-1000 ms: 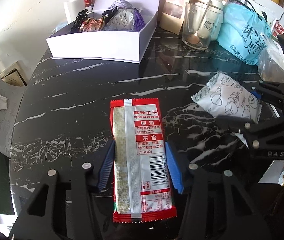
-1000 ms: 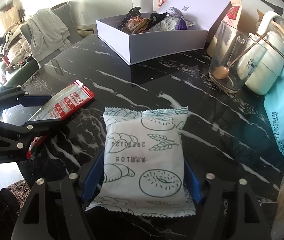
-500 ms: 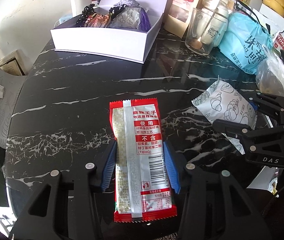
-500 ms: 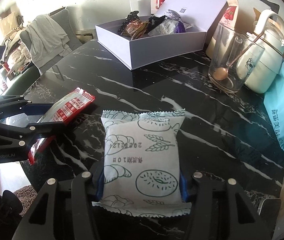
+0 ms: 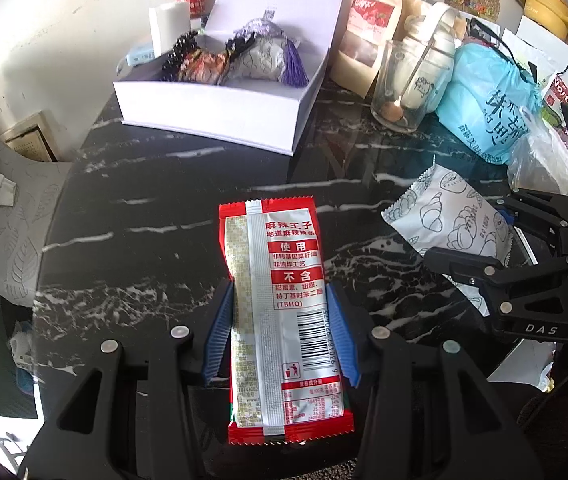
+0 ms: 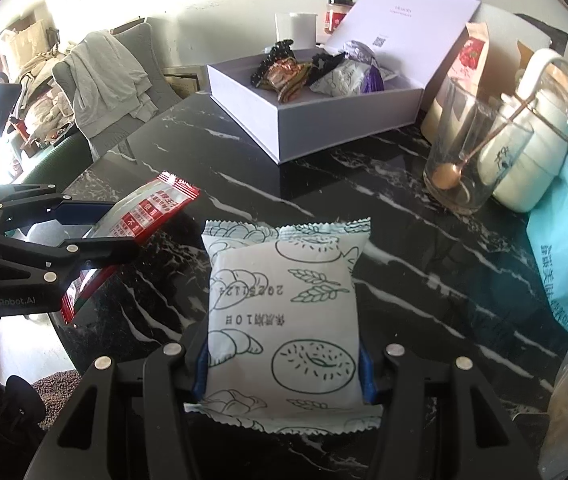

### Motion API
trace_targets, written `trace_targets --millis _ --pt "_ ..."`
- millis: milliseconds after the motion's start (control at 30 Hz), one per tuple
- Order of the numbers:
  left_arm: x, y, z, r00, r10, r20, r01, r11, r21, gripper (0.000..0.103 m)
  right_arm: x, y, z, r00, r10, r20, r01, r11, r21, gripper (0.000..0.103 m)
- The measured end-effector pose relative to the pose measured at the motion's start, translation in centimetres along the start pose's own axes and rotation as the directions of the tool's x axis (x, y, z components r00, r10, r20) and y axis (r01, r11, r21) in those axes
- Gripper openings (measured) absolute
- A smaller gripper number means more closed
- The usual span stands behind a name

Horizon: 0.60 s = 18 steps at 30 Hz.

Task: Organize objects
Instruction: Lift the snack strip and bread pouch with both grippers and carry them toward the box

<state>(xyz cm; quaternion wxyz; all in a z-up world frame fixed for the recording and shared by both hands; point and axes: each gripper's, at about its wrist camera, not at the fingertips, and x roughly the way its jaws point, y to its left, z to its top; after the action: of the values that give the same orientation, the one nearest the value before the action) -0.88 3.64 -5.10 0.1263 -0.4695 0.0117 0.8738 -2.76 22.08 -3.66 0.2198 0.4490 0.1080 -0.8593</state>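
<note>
Pinching a red-and-silver snack packet point(image 5: 277, 312), the left gripper point(image 5: 279, 332) is holding it flat, barcode side up. The right gripper point(image 6: 284, 376) is clamping a white pastry-print pouch point(image 6: 284, 320), puffy and crimp-edged, above the black marble table point(image 6: 404, 264).

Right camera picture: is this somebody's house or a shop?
Most likely a home, probably a dining or living room. Clothes are draped over a grey chair, and the black marble table is cluttered with a kettle, a drinking glass and snacks.
</note>
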Motion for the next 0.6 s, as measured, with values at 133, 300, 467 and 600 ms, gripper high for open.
trace_targets --millis 133,300,467,600 --pt "-1.3 0.1 0.7 0.999 0.013 0.03 -0.013 1.0 0.009 0.044 -0.6 0.2 0.7 1.0 -0.003 0.012 0.003 1.0 -0.016 0.055" --pt "-3.0 -0.1 1.8 0.997 0.028 0.066 -0.029 0.999 0.021 0.044 -1.9 0.5 1.9 0.999 0.002 0.046 0.0 0.999 -0.046 0.055" --pt "-4.7 -0.2 3.1 0.993 0.037 0.109 -0.041 0.999 0.033 0.044 -3.3 0.7 3.1 0.997 0.006 0.082 0.0 0.997 -0.071 0.055" --pt "-6.0 -0.5 4.4 0.989 0.039 0.142 -0.046 0.998 0.047 0.044 -4.2 1.0 4.2 0.994 0.005 0.108 0.005 0.995 -0.095 0.055"
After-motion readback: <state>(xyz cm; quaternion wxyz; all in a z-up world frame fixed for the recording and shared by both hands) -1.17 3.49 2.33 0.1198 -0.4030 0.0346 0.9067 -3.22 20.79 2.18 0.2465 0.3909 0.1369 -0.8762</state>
